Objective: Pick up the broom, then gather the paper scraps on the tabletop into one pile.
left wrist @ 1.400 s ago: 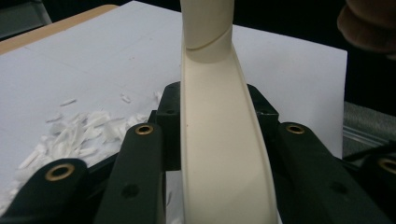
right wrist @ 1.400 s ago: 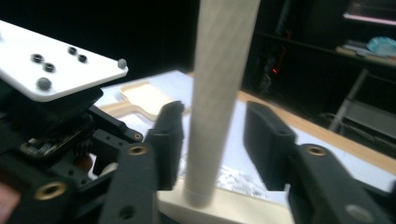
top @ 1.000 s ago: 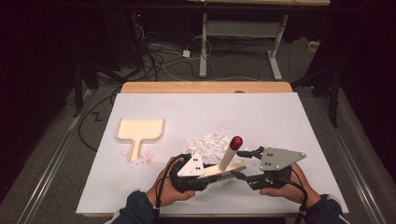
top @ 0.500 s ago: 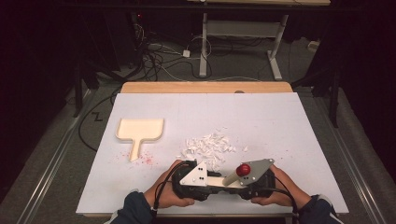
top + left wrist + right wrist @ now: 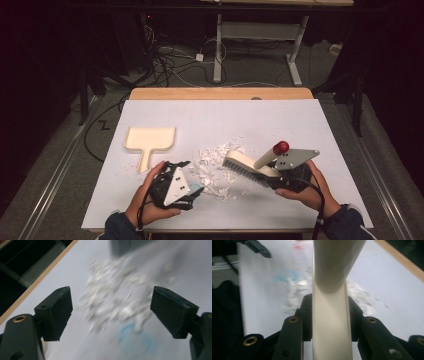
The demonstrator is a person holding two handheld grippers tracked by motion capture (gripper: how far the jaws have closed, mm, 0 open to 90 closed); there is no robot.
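Nearest the table's front edge: left gripper (image 5: 192, 192), held in the person's left hand (image 5: 145, 202), low over the white table cover (image 5: 280, 120). Jaws spread wide apart with nothing between them; in the left gripper view the blurred scraps lie on the cover just ahead of the gap.

Same row, to the right: right gripper (image 5: 272, 175), held in the person's right hand (image 5: 305, 190). Jaws clenched on the cream body of a hand brush (image 5: 250, 167); the right gripper view shows that body (image 5: 329, 322) pinched squarely between the two jaws. Brush handle rises at a tilt and ends in a red knob (image 5: 280, 147). Dark bristles point down, at the right edge of the scraps; whether they touch the cover cannot be told.

Middle of the table: pile of white paper scraps (image 5: 215, 167), loosely gathered between the two grippers, with stray bits trailing toward the front edge. A faint blue mark (image 5: 135, 338) shows on the cover near the pile.

Farther left: cream dustpan (image 5: 149, 140), lying flat, handle toward the person, well apart from the pile. No scraps visible in it; a few reddish specks sit beside its handle.

Far edge: wooden table rim (image 5: 220, 93), then cables on the floor and a desk frame beyond.

Progress, as a judgement: the likely job is sweeping scraps into the dustpan. Brush is in hand; scraps are roughly heaped. Left to do: fetching the dustpan, sweeping the heap into it, collecting strays.
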